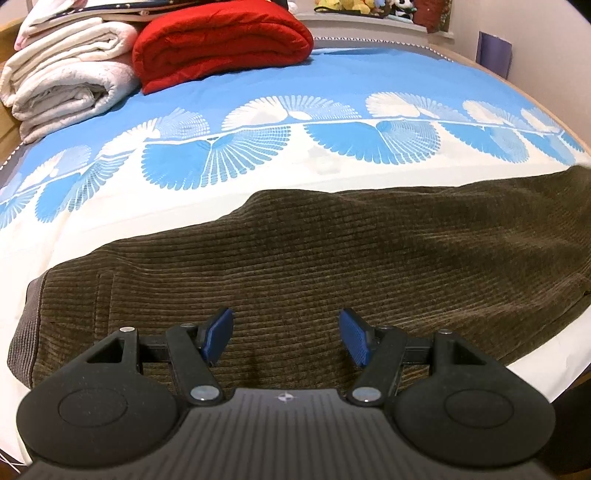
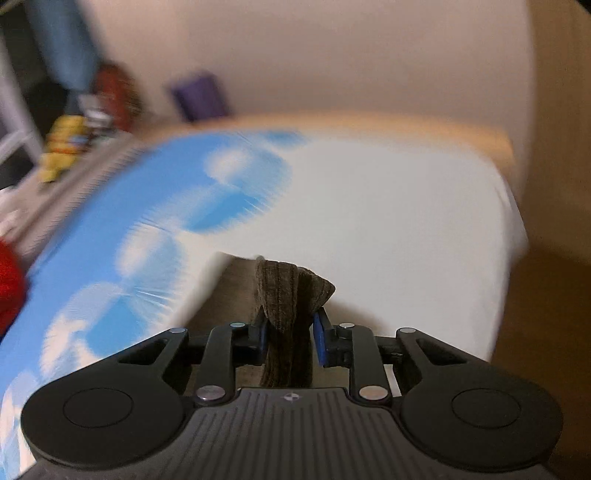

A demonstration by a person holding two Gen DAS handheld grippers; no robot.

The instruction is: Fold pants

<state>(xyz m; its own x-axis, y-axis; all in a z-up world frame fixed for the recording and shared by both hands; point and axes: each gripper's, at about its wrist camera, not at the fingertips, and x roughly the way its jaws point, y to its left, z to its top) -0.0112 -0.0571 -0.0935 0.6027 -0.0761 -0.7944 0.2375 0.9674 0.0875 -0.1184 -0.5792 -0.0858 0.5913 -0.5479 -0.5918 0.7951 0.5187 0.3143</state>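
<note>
Dark olive-brown corduroy pants (image 1: 332,258) lie flat across the bed, with the grey waistband (image 1: 26,325) at the left. My left gripper (image 1: 286,336) is open and empty, its blue pads just above the pants near the waist. In the right wrist view, my right gripper (image 2: 290,332) is shut on a bunched fold of the same pants (image 2: 291,295) and holds it lifted above the bed. That view is blurred by motion.
The bed has a blue and white fan-patterned sheet (image 1: 258,147). A folded red blanket (image 1: 221,44) and rolled white blankets (image 1: 66,74) lie at the far left. Plush toys (image 1: 354,5) sit on a ledge behind. The bed's right edge (image 2: 509,221) drops to the floor.
</note>
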